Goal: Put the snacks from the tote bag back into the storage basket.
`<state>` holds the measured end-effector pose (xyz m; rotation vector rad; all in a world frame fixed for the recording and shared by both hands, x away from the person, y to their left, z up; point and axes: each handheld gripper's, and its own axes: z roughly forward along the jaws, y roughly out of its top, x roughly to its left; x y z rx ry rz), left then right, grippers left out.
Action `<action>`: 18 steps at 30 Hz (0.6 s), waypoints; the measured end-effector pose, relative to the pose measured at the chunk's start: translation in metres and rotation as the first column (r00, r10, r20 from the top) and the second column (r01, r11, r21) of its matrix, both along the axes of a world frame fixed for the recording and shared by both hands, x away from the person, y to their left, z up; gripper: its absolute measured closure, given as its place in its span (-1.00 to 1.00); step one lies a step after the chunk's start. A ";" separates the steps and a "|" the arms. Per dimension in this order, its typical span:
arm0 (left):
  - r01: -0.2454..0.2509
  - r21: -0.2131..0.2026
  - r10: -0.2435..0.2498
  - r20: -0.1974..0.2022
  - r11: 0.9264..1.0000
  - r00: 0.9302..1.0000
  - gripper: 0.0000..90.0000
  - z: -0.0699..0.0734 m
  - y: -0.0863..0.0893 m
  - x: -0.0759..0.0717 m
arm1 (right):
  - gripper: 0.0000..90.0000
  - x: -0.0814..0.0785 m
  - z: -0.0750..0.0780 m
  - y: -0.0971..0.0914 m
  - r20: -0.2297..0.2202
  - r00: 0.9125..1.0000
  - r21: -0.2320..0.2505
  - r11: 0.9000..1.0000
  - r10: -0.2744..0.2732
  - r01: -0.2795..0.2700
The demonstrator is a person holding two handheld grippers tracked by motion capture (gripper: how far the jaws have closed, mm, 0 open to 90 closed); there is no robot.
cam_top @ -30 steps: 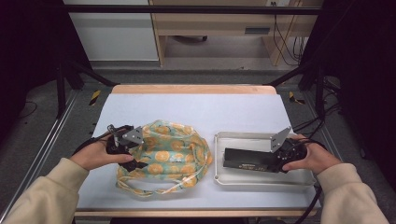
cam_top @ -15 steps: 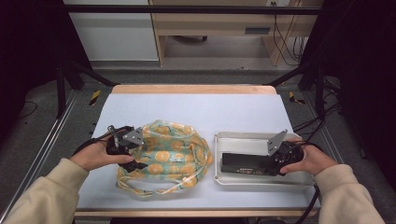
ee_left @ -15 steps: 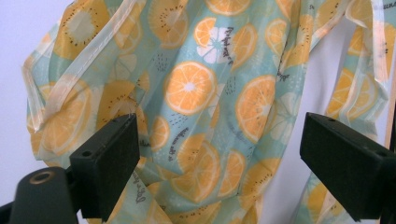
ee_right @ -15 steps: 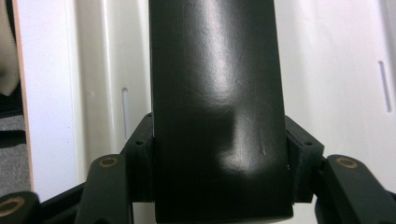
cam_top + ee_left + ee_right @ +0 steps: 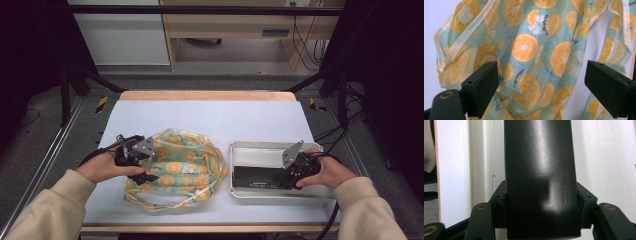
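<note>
A soft plastic bag (image 5: 185, 162) printed with orange slices on pale green lies crumpled on the left half of the table. My left gripper (image 5: 150, 162) rests at the bag's left edge, and in the left gripper view its jaws stand open (image 5: 541, 72) over the bag (image 5: 524, 47) without pressing it. A long black box (image 5: 257, 176) lies in a white tray (image 5: 270, 146) on the right. My right gripper (image 5: 282, 172) is shut on the box's right end. Seen from the right gripper view, both pads clamp the sides (image 5: 541, 202) of the glossy box (image 5: 539, 157) inside the tray (image 5: 599, 157).
The pale table top (image 5: 215, 117) runs to a wooden far edge. A loose handle strap of the bag (image 5: 150, 205) trails toward the near edge. Dark frame posts stand at both sides.
The right gripper and the black box have edged slightly left within the tray. The left hand and the bag have stayed put.
</note>
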<state>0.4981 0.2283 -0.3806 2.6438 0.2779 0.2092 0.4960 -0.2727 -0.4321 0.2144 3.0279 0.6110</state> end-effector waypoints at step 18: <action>0.001 0.004 -0.001 0.000 1.000 1.000 -0.73 -0.002 0.002 0.000 | -0.24 0.000 -0.003 0.001 -0.006 1.000 -0.003 1.000 -0.020 0.020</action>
